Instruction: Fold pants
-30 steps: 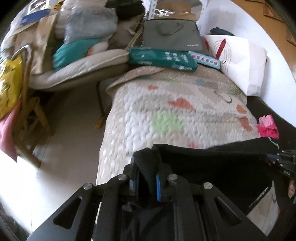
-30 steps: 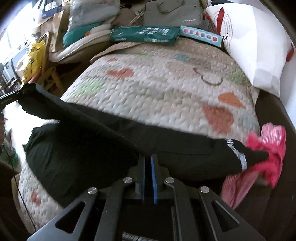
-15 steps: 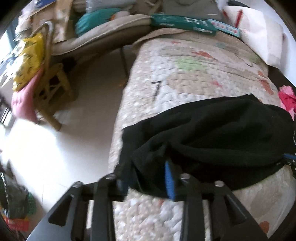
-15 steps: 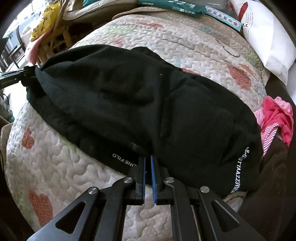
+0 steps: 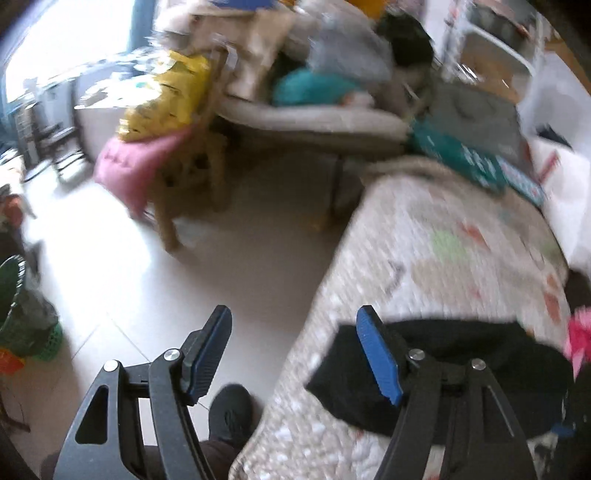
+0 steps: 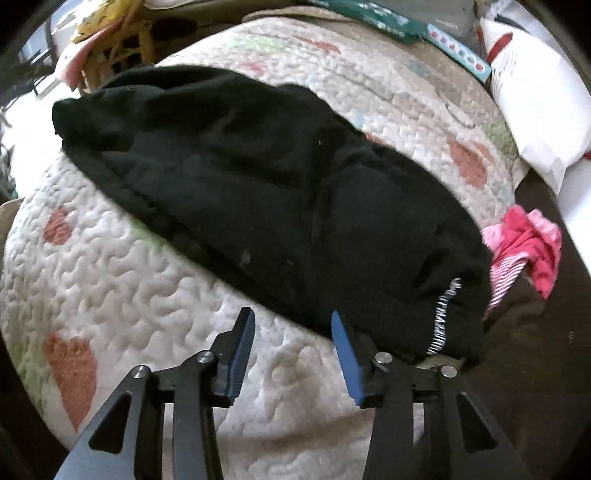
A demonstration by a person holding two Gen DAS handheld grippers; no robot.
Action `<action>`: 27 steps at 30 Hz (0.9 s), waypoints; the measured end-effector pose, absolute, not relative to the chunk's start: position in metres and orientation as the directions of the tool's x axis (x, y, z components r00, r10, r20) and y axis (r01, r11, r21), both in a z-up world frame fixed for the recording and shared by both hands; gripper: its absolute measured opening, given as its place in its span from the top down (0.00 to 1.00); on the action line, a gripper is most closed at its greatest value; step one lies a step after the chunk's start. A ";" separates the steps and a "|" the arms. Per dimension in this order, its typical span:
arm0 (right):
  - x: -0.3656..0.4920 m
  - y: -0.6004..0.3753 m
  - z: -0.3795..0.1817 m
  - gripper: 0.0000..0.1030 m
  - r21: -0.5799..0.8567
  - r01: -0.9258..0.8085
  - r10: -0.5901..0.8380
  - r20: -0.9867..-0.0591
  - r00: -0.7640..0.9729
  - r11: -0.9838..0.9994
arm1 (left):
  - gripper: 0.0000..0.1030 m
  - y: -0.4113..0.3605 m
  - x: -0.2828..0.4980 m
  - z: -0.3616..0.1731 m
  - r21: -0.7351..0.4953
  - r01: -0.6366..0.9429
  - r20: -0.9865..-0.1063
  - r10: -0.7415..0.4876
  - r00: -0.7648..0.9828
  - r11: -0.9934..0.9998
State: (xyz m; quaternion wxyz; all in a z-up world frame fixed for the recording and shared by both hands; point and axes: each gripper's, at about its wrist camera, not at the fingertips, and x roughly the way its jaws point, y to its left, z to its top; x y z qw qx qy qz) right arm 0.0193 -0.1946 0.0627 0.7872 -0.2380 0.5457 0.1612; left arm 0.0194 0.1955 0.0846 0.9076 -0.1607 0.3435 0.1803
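Black pants (image 6: 266,184) lie folded in a long bundle across the quilted bed cover (image 6: 129,295), white lettering near their right end. My right gripper (image 6: 291,332) hovers just in front of their near edge, its jaws opening, only quilt between the pads. In the left wrist view the pants (image 5: 461,373) show at the lower right on the quilt (image 5: 461,240). My left gripper (image 5: 295,343) is off the bed's left edge, its jaws opening over the floor and the quilt edge, holding nothing.
A pink and red garment (image 6: 528,251) lies right of the pants. A white pillow (image 6: 535,103) and teal boxes (image 6: 388,22) sit at the bed's far end. Left of the bed: pale floor (image 5: 147,277), wooden chair (image 5: 192,177), green basket (image 5: 22,317), a person's dark shoe (image 5: 231,410).
Both grippers let go of the pants and opened. The left one swung left off the bed toward the floor. The pants, first held up, now lie folded on the quilt.
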 end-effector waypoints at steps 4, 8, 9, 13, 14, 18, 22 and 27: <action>0.026 -0.179 0.094 0.53 -0.129 -0.510 0.092 -0.918 0.385 0.850 | 0.32 0.227 0.035 0.091 -0.265 -0.523 -0.698 0.213 0.684 0.810; 0.049 -0.129 0.118 0.53 0.028 -0.538 0.280 -0.876 0.393 0.843 | 0.32 0.249 0.046 0.085 -0.325 -0.567 -0.697 0.214 0.684 0.757; 0.054 -0.110 0.120 0.53 0.068 -0.559 0.330 -0.863 0.382 0.827 | 0.32 0.251 0.043 0.083 -0.312 -0.574 -0.690 0.235 0.685 0.758; 0.073 -0.010 0.118 0.53 0.096 -0.698 0.449 -0.825 0.344 0.710 | 0.32 0.267 0.040 0.068 -0.347 -0.600 -0.714 0.211 0.667 0.721; 0.074 0.009 0.116 0.53 0.090 -0.725 0.463 -0.821 0.334 0.683 | 0.32 0.271 0.040 0.066 -0.373 -0.600 -0.714 0.194 0.672 0.708; 0.080 0.095 0.083 0.53 -0.027 -0.844 0.427 -0.854 0.298 0.535 | 0.32 0.286 0.034 0.065 -0.434 -0.612 -0.707 0.171 0.686 0.661; 0.082 0.129 0.041 0.77 -0.108 -0.890 0.302 -0.917 0.262 0.444 | 0.32 0.290 0.028 0.066 -0.481 -0.599 -0.699 0.133 0.703 0.640; 0.104 0.128 0.052 0.84 -0.019 -0.857 0.342 -0.912 0.225 0.514 | 0.32 0.295 0.028 0.069 -0.514 -0.600 -0.685 0.127 0.717 0.613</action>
